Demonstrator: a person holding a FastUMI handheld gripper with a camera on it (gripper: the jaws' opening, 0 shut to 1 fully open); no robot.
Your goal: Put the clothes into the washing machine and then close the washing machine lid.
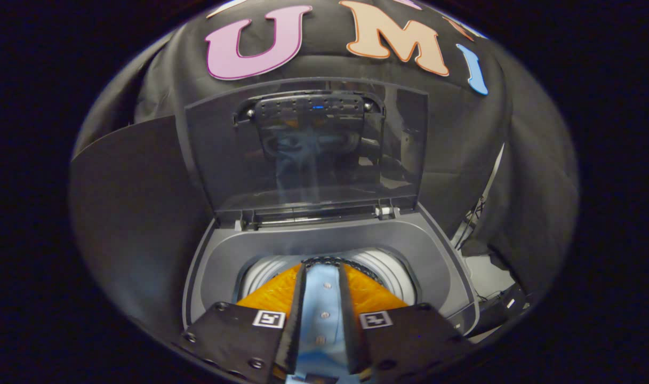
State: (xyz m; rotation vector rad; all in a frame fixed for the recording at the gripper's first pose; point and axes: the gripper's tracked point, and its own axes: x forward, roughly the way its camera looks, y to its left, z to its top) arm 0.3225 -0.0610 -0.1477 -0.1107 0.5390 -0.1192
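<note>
The hand-held gripper (324, 277) is clenched on a light blue button-up shirt (324, 314), both fingers pressing its sides. The shirt's long axis runs straight along the fingers, its button row pointing ahead toward the washing machine's drum (393, 272) just beyond the fingertips. Farther ahead, the washing machine lid (303, 154) stands raised and upright.

gripper (323, 266) pointing down, fingers (297, 309) clamped on light-blue shirt (323, 314)
</note>
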